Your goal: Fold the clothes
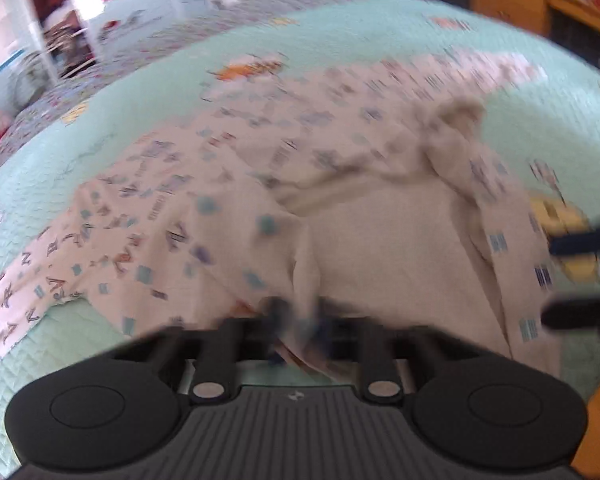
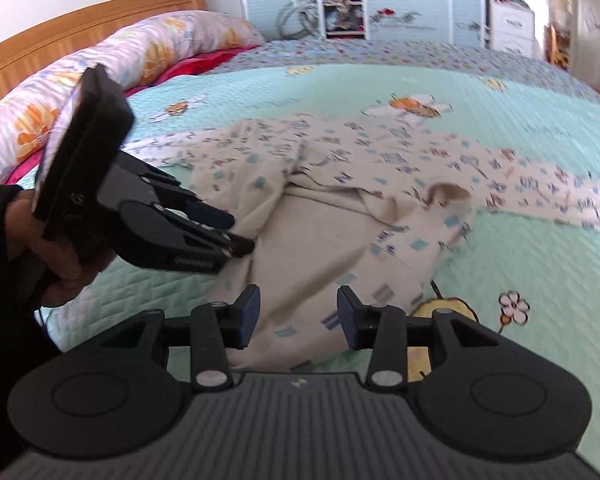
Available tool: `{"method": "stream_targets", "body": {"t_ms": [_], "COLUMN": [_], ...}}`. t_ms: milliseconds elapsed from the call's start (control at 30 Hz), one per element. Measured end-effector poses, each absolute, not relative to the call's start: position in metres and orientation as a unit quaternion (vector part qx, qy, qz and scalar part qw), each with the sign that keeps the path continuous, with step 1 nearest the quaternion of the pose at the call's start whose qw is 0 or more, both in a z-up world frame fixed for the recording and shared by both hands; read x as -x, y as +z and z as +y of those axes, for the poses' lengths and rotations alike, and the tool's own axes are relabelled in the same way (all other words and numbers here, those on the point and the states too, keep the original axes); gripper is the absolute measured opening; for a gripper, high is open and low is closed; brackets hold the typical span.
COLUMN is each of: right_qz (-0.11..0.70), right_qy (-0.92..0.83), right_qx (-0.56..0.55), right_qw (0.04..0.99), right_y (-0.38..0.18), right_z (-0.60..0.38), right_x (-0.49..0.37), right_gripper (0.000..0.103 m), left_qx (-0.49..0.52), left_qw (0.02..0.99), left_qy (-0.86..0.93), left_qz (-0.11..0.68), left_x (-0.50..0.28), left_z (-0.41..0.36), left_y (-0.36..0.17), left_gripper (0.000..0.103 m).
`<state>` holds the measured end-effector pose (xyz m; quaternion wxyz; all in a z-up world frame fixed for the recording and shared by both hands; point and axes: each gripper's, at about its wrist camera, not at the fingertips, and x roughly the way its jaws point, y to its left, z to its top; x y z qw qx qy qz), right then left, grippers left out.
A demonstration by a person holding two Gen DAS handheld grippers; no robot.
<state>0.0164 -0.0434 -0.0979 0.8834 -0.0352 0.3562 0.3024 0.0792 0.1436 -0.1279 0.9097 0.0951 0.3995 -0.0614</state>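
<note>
Two grippers were at work on one garment, and only one of them had hold of it. The left gripper, seen at centre left of the right wrist view, had its jaws drawn together on an edge of the printed top; in its own blurred view the same pinch showed at lower centre, cloth bunched between the closed fingers. The right gripper stood with its jaws wide apart at lower centre of its view, gripping nothing, hovering over the near hem of the top; whether its pads touched the cloth could not be told. Outward from the jaws, the garment lay across the middle of the frame on the mint quilted bedspread, its front edges turned back so the plain cream inside faced up, one sleeve running toward the upper left and the other toward the right edge. As a judgement, the folding had barely started: the top was spread but rumpled, both sleeves remained unfolded, and no tidy fold line showed. Smoothing, bringing the sleeves in, and doubling the body appeared to be left. Beyond lay a floral pillow against a wooden headboard at upper left.
</note>
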Motion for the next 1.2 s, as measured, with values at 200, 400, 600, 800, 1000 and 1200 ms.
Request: {"method": "stream_targets", "body": {"t_ms": [200,400,600,800,1000,1200], "right_qz": [0.342,0.319,0.312,0.344,0.409,0.391], "right_qy": [0.292,0.271,0.192,0.158,0.146,0.166], "right_qx": [0.02,0.01,0.007,-0.072,-0.131,-0.138], "right_qw": [0.893,0.908,0.93,0.923,0.891,0.895], "right_y": [-0.094,-0.089,-0.085,-0.087,-0.116,-0.111], "right_z": [-0.05,-0.055,-0.067,-0.094,-0.103,-0.108], "right_x": [-0.022,-0.03,-0.057,-0.108,-0.144,-0.133], "right_gripper": [0.044,0.046,0.053,0.053,0.05,0.0], "left_qx": [0.087,0.115,0.085,0.014,-0.023,-0.024], "left_qw": [0.936,0.92,0.923,0.932,0.919,0.909], "left_qy": [0.056,0.089,0.091,0.097,0.063,0.069], "left_qz": [0.335,0.365,0.365,0.349,0.39,0.41], "left_x": [-0.056,-0.014,-0.001,-0.014,-0.033,-0.054], "left_z": [0.228,0.252,0.233,0.219,0.211,0.215], "left_y": [-0.085,-0.084,-0.087,-0.087,-0.108,-0.119], "left_gripper": [0.004,0.007,0.017,0.039,0.039,0.01]}}
